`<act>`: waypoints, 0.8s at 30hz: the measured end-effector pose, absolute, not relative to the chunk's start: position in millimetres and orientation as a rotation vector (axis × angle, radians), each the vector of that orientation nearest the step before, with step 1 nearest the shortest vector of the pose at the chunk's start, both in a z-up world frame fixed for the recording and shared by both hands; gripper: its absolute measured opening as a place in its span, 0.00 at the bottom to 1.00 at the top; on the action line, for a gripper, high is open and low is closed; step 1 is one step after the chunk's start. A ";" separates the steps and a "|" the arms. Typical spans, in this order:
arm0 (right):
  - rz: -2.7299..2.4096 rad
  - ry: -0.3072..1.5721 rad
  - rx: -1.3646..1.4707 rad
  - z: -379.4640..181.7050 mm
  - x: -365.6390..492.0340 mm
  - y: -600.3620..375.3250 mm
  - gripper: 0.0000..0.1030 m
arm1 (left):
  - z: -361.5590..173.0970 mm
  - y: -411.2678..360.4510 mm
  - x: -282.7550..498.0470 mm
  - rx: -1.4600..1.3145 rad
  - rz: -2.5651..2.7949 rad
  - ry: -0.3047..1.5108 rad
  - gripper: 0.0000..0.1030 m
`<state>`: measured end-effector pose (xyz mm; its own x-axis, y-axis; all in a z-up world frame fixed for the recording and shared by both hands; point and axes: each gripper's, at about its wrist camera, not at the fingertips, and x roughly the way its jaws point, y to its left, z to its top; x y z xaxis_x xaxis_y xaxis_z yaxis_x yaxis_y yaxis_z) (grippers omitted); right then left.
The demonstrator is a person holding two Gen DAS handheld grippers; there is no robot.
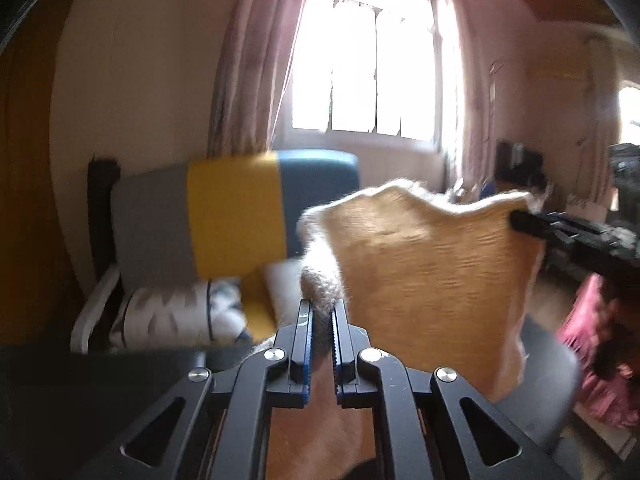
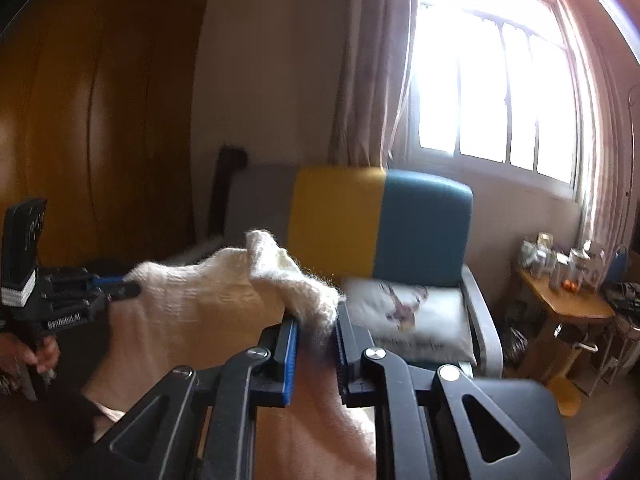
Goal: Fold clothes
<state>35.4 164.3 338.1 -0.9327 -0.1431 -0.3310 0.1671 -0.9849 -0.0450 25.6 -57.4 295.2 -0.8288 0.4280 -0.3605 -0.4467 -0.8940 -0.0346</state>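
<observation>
On left hand-held gripper (image 2: 120, 286) body: "GenRobot.AI"; both clamp sweater (image 2: 200, 304).

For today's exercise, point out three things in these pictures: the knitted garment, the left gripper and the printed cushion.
knitted garment (image 1: 432, 264), left wrist view, middle of the hanging cloth.
left gripper (image 1: 320, 312), left wrist view, between its fingertips.
printed cushion (image 2: 404, 312), right wrist view, on its print.
</observation>
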 end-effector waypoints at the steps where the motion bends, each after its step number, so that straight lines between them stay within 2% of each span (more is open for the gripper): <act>1: -2.941 0.119 0.460 349.0 39.5 159.4 0.14 | 307.7 -59.2 32.7 -0.470 2.627 0.055 0.08; 8: -2.934 0.181 0.198 426.4 71.7 123.0 0.14 | 378.7 -68.9 73.0 -0.279 2.607 -0.008 0.08; 11: -2.902 0.149 0.111 446.2 82.5 112.2 0.14 | 403.2 -74.5 97.1 -0.169 2.589 -0.039 0.00; 15: -2.847 0.133 0.045 463.9 91.1 93.7 0.14 | 440.5 -76.7 133.4 -0.024 2.572 -0.006 0.00; 18: -2.813 0.179 0.017 470.2 93.8 74.2 0.14 | 441.0 -73.9 143.9 -0.020 2.576 0.066 0.01; 20: -2.791 0.206 0.019 466.4 91.7 63.2 0.14 | 420.5 -77.9 133.9 -0.115 2.607 0.061 0.02; 22: -2.812 0.222 0.034 455.1 84.3 57.1 0.14 | 393.2 -83.7 122.5 -0.208 2.633 0.044 0.12; 23: -2.813 0.217 0.034 449.0 79.5 56.7 0.13 | 375.9 -87.5 116.2 -0.250 2.642 0.028 0.32; 24: -2.814 0.197 0.046 443.3 73.0 58.6 0.13 | 358.6 -91.3 109.9 -0.293 2.650 0.013 0.57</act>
<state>73.0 58.6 443.3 -0.9487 -0.3118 -0.0536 0.3162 -0.9396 -0.1309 109.9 -91.3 358.6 -0.8663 0.4538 -0.2087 -0.4558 -0.8891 -0.0415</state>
